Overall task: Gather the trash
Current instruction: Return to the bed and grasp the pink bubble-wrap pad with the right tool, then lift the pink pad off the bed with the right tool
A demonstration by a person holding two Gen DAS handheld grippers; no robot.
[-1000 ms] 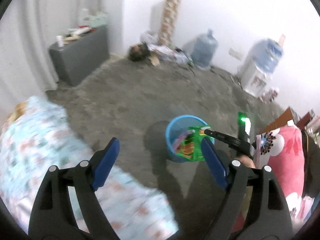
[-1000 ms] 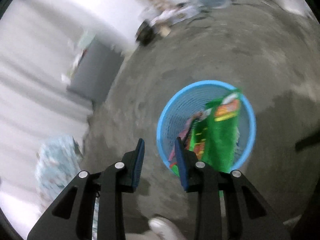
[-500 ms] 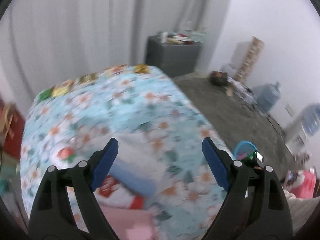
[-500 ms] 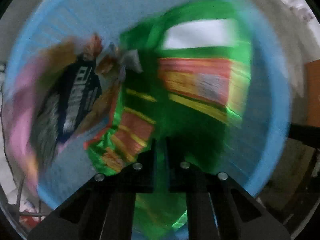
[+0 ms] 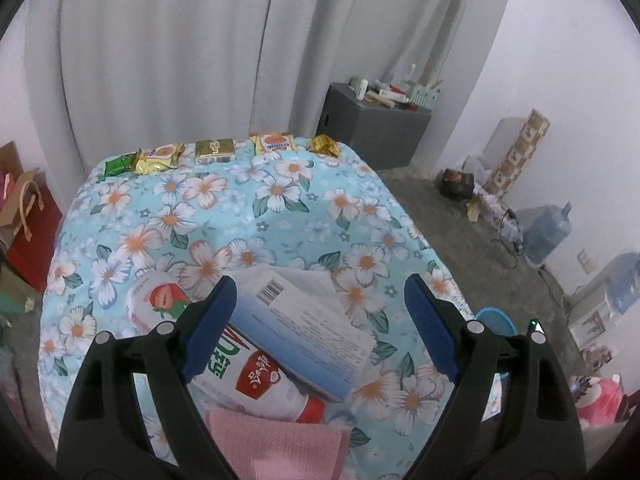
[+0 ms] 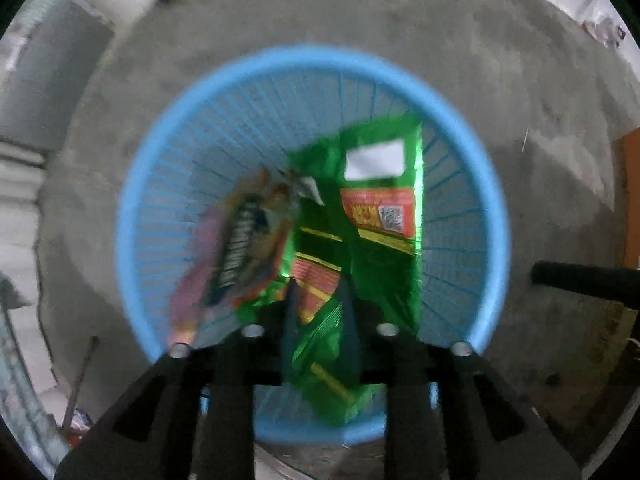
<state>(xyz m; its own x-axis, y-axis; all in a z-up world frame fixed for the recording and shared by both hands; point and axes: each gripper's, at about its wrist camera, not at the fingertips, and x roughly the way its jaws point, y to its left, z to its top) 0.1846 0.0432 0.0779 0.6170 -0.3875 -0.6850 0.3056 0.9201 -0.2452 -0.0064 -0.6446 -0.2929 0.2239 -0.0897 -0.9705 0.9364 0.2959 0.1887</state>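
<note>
A green snack wrapper (image 6: 376, 236) lies inside a blue mesh basket (image 6: 492, 216) on the concrete floor, among other wrappers. The right hand-held gripper (image 6: 318, 300) points down into it, jaws opening, the wrapper showing between them. The left hand-held gripper (image 5: 316, 320) is wide apart above a floral-covered table (image 5: 280, 200) with a tissue pack (image 5: 304, 332) and a bottle (image 5: 256, 376).

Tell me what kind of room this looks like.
Probably a lived-in room at home: a table under a floral blue cloth, long grey curtains, big water jugs on a bare concrete floor.
</note>
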